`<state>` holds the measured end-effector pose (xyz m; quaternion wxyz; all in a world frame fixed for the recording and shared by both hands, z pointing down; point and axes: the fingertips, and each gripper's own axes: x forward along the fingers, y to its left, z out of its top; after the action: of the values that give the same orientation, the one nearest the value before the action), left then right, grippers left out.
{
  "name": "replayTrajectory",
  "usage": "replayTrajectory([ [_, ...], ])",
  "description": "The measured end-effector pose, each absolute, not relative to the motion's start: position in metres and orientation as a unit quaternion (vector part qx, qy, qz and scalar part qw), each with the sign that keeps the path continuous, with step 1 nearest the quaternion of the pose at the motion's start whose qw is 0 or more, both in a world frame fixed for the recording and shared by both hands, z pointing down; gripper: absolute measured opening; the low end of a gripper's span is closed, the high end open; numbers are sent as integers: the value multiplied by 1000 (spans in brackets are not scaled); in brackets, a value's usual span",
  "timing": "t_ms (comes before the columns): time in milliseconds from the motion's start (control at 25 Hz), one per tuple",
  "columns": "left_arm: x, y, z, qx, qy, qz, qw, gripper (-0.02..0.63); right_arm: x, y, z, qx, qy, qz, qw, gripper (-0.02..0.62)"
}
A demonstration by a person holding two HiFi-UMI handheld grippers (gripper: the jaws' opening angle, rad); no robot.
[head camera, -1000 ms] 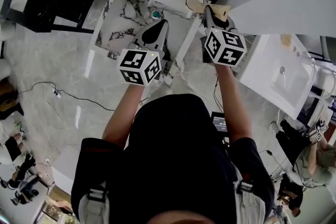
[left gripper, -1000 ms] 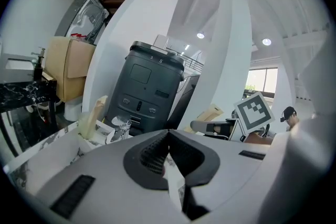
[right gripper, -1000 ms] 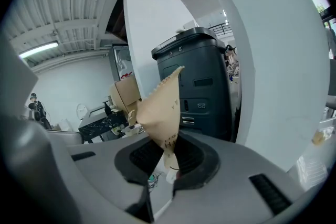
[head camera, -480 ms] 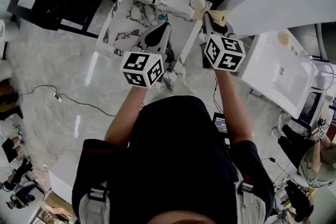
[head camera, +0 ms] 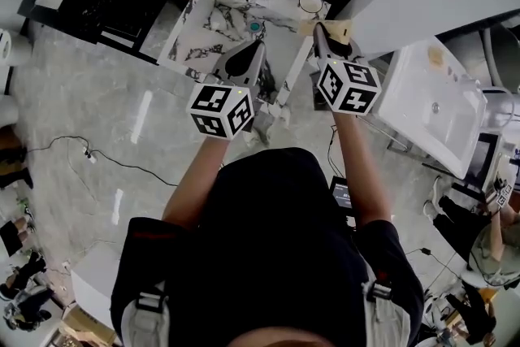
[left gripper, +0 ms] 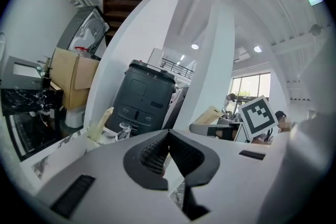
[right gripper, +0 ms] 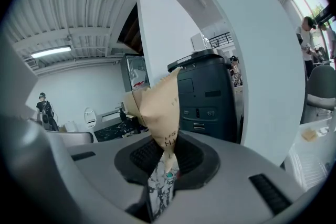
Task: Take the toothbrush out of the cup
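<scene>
Head view: marbled counter (head camera: 210, 28), cup (head camera: 309, 4), grey floor (head camera: 89, 93).

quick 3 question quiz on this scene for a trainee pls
1. True or false: the left hand-held gripper is shut with nothing between its jaws.
2. Which one holds the tan paper packet? A: left hand-held gripper. B: right hand-held gripper.
3. Fill in: in the head view, the white cup stands on the ___-patterned sink top.
Key: 1 true; 2 B; 3 marble.
</scene>
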<state>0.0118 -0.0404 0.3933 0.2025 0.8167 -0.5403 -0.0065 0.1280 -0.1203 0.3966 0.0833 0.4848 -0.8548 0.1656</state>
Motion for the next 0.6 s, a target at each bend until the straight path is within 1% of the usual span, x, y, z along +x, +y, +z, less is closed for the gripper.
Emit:
replayTrajectory([
  [320, 4, -12, 385, 820, -541, -10, 184, 11, 112, -92, 390, 472, -864, 157, 73, 78],
  [600, -8, -12, 379, 816, -550, -16, 178, 11, 95, -84, 384, 453, -875, 153, 74, 78],
])
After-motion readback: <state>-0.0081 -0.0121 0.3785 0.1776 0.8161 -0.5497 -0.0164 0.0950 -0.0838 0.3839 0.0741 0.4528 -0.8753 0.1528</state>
